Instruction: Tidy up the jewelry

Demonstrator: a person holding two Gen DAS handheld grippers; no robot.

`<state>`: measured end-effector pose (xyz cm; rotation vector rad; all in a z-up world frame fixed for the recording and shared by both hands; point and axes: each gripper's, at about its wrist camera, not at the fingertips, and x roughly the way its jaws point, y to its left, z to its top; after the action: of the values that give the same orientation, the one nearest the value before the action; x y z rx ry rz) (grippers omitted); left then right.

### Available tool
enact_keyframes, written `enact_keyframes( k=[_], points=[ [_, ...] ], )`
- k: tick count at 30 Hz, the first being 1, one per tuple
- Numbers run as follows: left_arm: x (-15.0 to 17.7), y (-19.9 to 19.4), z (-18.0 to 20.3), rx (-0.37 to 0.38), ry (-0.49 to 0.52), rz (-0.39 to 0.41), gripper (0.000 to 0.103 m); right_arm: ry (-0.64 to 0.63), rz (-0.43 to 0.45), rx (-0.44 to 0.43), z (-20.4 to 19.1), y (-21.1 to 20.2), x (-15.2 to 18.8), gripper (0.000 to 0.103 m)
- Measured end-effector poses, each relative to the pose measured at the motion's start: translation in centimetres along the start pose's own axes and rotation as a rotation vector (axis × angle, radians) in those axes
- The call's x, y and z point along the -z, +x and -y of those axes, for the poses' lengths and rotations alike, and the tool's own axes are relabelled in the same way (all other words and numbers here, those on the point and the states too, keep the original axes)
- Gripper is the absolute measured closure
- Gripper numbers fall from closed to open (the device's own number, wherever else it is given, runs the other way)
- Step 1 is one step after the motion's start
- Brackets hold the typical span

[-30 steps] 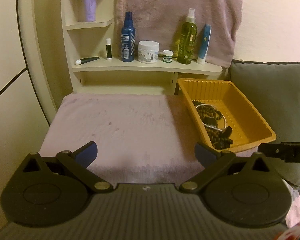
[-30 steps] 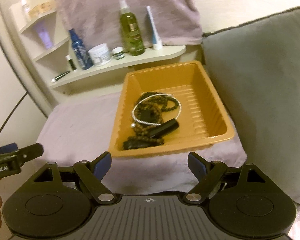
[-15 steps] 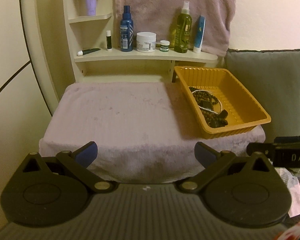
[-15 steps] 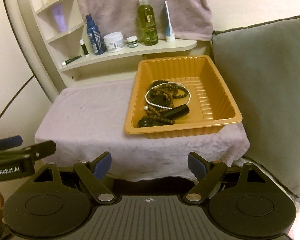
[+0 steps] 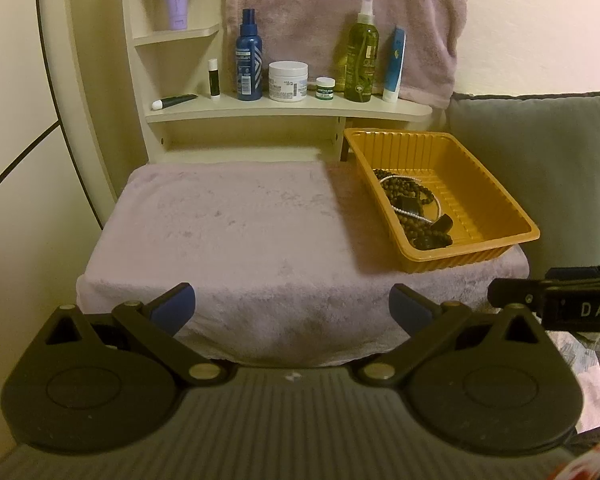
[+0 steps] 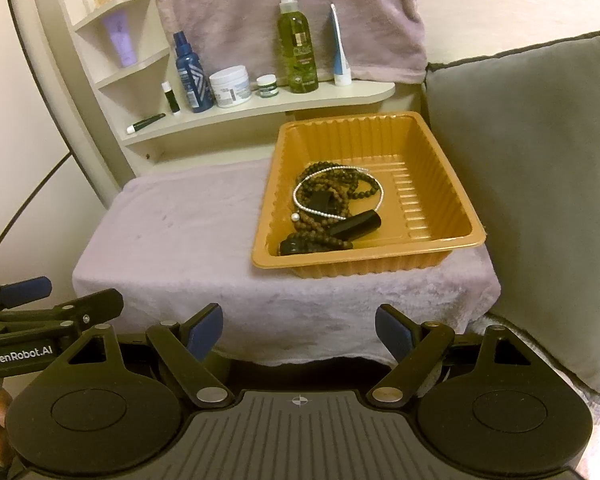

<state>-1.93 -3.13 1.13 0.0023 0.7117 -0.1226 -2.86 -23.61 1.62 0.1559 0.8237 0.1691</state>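
In the left wrist view, the left gripper [image 5: 292, 304] hung back from the pale lilac towel-covered surface [image 5: 236, 232], its jaws spread wide and empty; the ribbed orange plastic tray [image 5: 496, 196] sat at the surface's right end, holding the tangled dark beaded necklaces [image 5: 410, 208]. In the right wrist view, the right gripper [image 6: 299, 330] also stood clear with jaws wide and empty, facing the tray, where a thin silver bead chain [image 6: 336, 198] lay looped over the dark strands beside a short black cylinder [image 6: 358, 224]. Everything lay heaped together, so any sorting would go best by pinching one strand at a free loop and lifting slowly.
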Motion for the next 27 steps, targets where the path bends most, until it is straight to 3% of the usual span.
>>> enact_keyframes(
  k=[27],
  points=[
    [0.16, 0.02, 0.34, 0.006, -0.009, -0.002, 0.001, -0.001, -0.001, -0.001, -0.01, -0.02, 0.04, 0.020]
  ],
)
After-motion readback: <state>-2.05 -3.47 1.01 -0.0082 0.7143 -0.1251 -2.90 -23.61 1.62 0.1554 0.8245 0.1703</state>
